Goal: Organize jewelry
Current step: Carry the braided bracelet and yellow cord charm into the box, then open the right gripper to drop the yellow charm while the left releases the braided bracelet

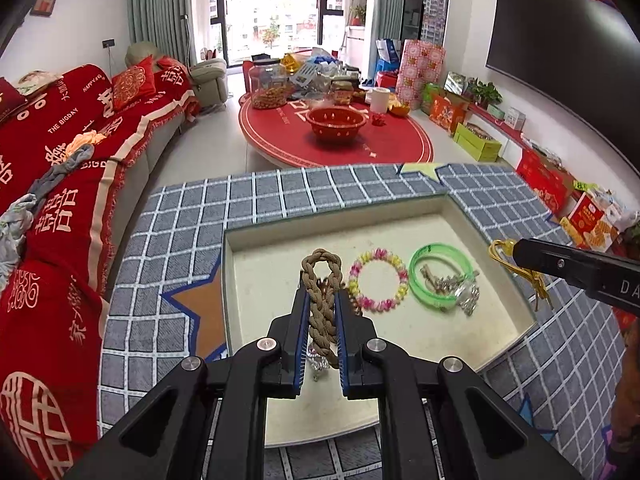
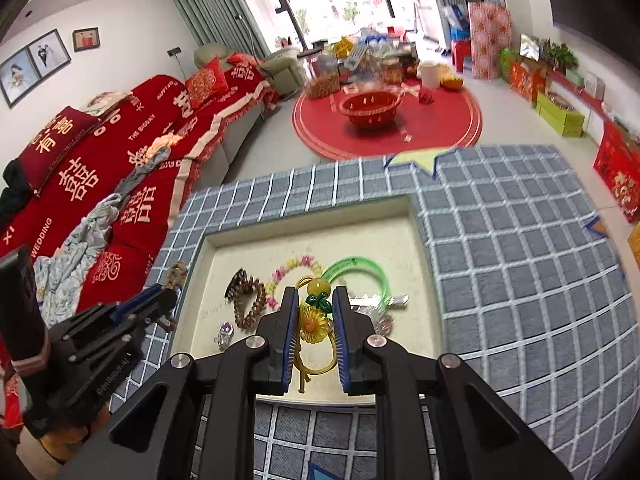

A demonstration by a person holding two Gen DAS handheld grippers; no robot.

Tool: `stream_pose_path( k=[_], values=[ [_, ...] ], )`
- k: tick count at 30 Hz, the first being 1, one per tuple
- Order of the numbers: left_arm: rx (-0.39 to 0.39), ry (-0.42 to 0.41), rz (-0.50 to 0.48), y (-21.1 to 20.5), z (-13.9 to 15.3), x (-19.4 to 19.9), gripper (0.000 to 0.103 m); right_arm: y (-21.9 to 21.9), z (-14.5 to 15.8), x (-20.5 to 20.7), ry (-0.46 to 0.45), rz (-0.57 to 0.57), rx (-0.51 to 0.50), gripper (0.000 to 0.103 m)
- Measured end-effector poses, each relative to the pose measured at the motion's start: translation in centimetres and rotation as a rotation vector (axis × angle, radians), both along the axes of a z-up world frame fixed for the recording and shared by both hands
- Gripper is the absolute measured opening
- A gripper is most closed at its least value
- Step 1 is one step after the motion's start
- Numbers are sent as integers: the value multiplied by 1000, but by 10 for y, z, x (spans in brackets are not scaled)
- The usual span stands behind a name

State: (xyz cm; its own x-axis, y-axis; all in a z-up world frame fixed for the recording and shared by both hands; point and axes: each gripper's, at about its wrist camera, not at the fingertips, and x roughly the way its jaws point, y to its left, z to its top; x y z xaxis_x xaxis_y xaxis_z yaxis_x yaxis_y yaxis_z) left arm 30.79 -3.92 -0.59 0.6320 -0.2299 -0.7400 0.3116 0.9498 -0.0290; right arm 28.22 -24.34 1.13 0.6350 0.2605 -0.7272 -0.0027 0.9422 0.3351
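Left wrist: tray (image 1: pixel 472 216) holds bracelets; left jaws grip braided rope (image 1: pixel 322 312), right jaws flower charm (image 2: pixel 313 326).

The left gripper (image 1: pixel 320 320) sits low in the centre of its frame, angled downward, its jaws clamped on a braided cord (image 1: pixel 321 304). The right gripper (image 2: pixel 314 332), likewise low centre and angled down, pinches a yellow flower ornament (image 2: pixel 312 326).

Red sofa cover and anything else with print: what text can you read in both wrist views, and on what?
"THE BIGDAY": red sofa cover, white print.
"HAPPY W...": same cover, cut off by a fold.
"WEDDING": cover's near edge.
Large white Chinese double-happiness characters: across the cover.
"DA...": black right gripper body, cut off at the frame edge.
Print on the red round table mat, green plastic bangle and gift boxes: too small or blurred.
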Motion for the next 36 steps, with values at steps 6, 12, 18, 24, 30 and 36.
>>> stream_pose_path(
  k=[6, 12, 18, 24, 30, 36],
  values=[
    [16, 58, -8, -5, -33, 0, 26, 13, -39, 7, 78, 28, 17, 19],
    [27, 80, -5, -10, -49, 2, 26, 18, -62, 14, 120, 35, 16, 19],
    [46, 80, 7, -13, -58, 3, 26, 14, -73, 19, 136, 17, -1, 19],
    [58, 84, 25, -13, -66, 6, 26, 8, -79, 22, 130, -12, -72, 19],
    [90, 63, 31, -16, -68, 6, 26, 7, -86, 24, 136, -22, -109, 19],
    [119, 38, 34, -18, -69, 3, 26, 7, -92, 23, 150, -27, -97, 19]
  ],
)
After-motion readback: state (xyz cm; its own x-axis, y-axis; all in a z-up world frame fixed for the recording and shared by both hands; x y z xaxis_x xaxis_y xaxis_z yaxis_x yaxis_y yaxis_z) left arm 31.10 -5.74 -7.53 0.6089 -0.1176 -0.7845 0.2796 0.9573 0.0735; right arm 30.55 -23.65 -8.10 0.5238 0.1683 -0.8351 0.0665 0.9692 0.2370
